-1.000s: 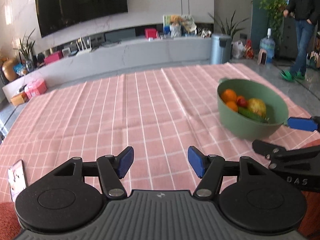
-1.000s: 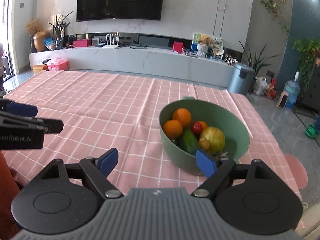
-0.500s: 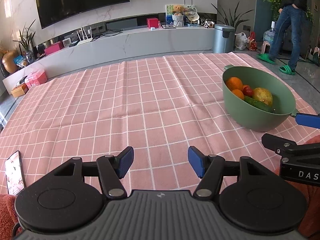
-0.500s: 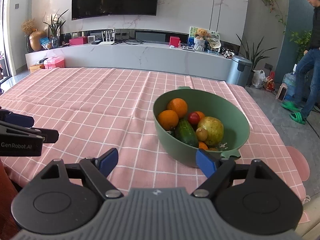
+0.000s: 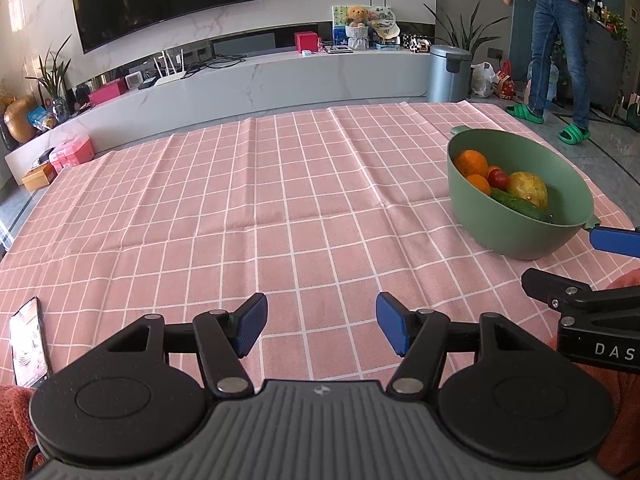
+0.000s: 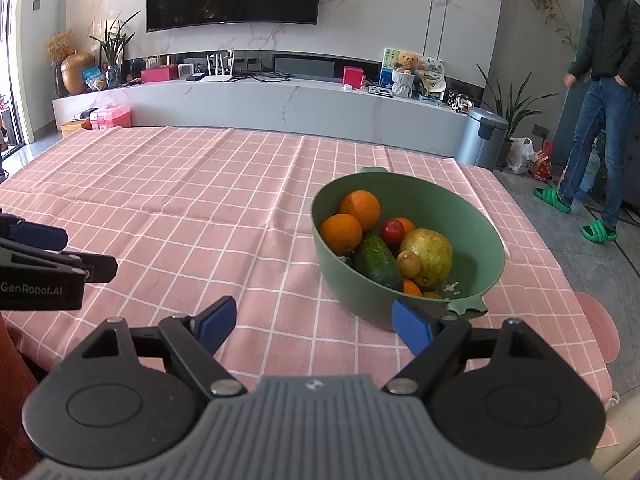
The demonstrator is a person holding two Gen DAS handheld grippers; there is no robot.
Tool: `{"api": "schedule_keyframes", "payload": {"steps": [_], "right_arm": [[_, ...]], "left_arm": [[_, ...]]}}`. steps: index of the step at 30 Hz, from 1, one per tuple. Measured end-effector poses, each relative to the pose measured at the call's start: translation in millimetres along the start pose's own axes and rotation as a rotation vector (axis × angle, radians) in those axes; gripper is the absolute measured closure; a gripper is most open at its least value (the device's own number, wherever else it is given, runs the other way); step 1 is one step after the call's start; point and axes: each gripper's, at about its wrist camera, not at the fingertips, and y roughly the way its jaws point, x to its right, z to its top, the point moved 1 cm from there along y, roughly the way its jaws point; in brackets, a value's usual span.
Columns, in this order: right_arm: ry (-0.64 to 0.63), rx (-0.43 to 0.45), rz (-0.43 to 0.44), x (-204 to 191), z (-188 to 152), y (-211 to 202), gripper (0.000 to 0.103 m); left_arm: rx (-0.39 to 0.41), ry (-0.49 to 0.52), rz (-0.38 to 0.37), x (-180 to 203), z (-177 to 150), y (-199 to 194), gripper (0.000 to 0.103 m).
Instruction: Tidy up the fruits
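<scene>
A green bowl stands on the pink checked tablecloth at the right; it also shows in the left wrist view. It holds two oranges, a cucumber, a small red fruit, a yellow-green fruit and a kiwi. My right gripper is open and empty, just short of the bowl's near rim. My left gripper is open and empty over bare cloth, left of the bowl.
A phone lies at the table's near left edge. A person stands on the floor beyond the right side of the table. A long TV cabinet runs behind the table's far edge.
Both grippers have drawn back and risen a little, so the bowl sits further ahead in both views. The person at the right has walked closer. Both grippers stay open.
</scene>
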Motion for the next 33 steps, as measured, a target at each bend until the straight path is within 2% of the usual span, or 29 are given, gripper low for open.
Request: {"api": "schedule_keyframes", "payload": {"steps": [33], "right_arm": [[-0.023,-0.017,0.007,-6.1,-2.1,3.9,0.022]], "left_arm": [[-0.001,-0.021,0.006,-7.0,0.0,-1.3,0.03]]}}
